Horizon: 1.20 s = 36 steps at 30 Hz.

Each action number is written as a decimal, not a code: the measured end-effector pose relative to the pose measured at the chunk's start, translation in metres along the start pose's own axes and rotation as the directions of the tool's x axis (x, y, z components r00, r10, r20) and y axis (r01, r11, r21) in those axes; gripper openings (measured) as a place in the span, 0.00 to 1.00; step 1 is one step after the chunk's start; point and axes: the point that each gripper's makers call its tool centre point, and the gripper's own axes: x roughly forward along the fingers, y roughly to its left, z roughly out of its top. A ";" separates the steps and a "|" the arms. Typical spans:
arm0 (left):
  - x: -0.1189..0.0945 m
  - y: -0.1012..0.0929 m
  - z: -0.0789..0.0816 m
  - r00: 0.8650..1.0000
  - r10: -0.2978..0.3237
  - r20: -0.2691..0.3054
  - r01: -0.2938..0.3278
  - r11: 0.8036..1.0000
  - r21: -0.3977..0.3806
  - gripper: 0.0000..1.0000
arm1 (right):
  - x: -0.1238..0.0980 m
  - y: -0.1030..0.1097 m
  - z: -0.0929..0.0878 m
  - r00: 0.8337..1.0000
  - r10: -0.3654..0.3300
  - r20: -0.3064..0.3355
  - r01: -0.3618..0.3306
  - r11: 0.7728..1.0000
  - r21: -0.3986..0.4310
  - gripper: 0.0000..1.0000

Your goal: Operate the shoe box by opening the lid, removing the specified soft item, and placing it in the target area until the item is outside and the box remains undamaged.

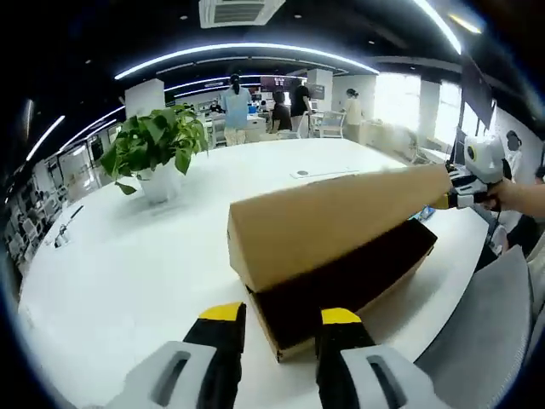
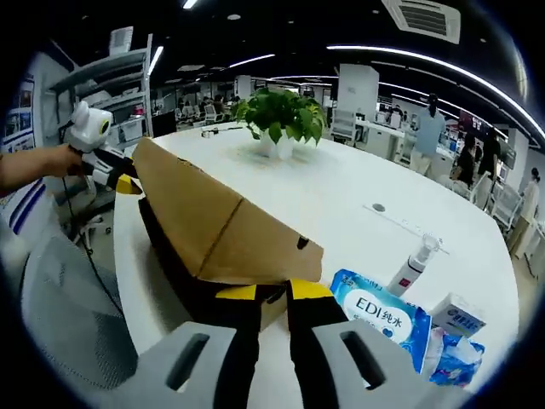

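My shoe box (image 1: 341,256) sits at the near edge of the white tabletop (image 1: 145,264), its brown lid (image 2: 213,226) raised at a slant over a dark interior. My right claw (image 2: 272,294) pinches the lid's edge; my left claw (image 1: 277,319) is narrowly parted before the box's end. A potted plant (image 2: 281,119), wipes pack (image 2: 379,315), spray bottle (image 2: 413,260) and tissue box (image 2: 460,315) stand nearby.

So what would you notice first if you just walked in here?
The big brown shoe box in the middle of the white table, with its lid tipped half open and the inside dark. Then the leafy green plant in a white pot behind it, and the blue wipes pack beside the box.
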 end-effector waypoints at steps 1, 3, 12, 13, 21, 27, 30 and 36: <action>0.001 0.000 0.000 1.000 -0.002 -0.002 0.002 1.000 0.005 0.33 | 0.000 0.002 -0.002 1.000 0.007 -0.001 -0.007 1.000 -0.007 0.12; 0.003 -0.001 -0.002 1.000 -0.004 -0.012 0.004 1.000 0.021 0.33 | 0.000 0.005 -0.006 1.000 0.023 -0.005 -0.023 1.000 -0.017 0.13; 0.006 -0.009 -0.008 0.999 -0.035 -0.033 0.036 0.999 0.021 0.37 | -0.001 0.017 -0.011 0.997 0.080 -0.005 -0.080 0.995 -0.064 0.23; 0.006 -0.010 -0.009 0.999 -0.039 -0.033 0.040 0.999 0.017 0.38 | -0.002 0.020 -0.012 0.996 0.088 -0.007 -0.088 0.994 -0.068 0.25; 0.009 -0.014 -0.021 0.996 -0.052 -0.070 0.053 0.998 0.023 0.42 | -0.004 0.035 -0.020 0.988 0.156 -0.018 -0.157 0.986 -0.050 0.35; 0.015 -0.019 -0.033 0.993 -0.067 -0.097 0.068 0.998 0.010 0.46 | -0.004 0.043 -0.019 0.983 0.181 -0.004 -0.181 0.983 -0.029 0.41; 0.017 -0.020 -0.036 0.992 -0.068 -0.102 0.069 0.998 0.006 0.47 | -0.003 0.045 -0.021 0.984 0.177 -0.012 -0.178 0.983 -0.037 0.41; 0.020 -0.019 -0.041 0.991 -0.073 -0.114 0.073 0.997 -0.005 0.46 | -0.001 0.047 -0.025 0.983 0.182 -0.016 -0.182 0.983 -0.001 0.42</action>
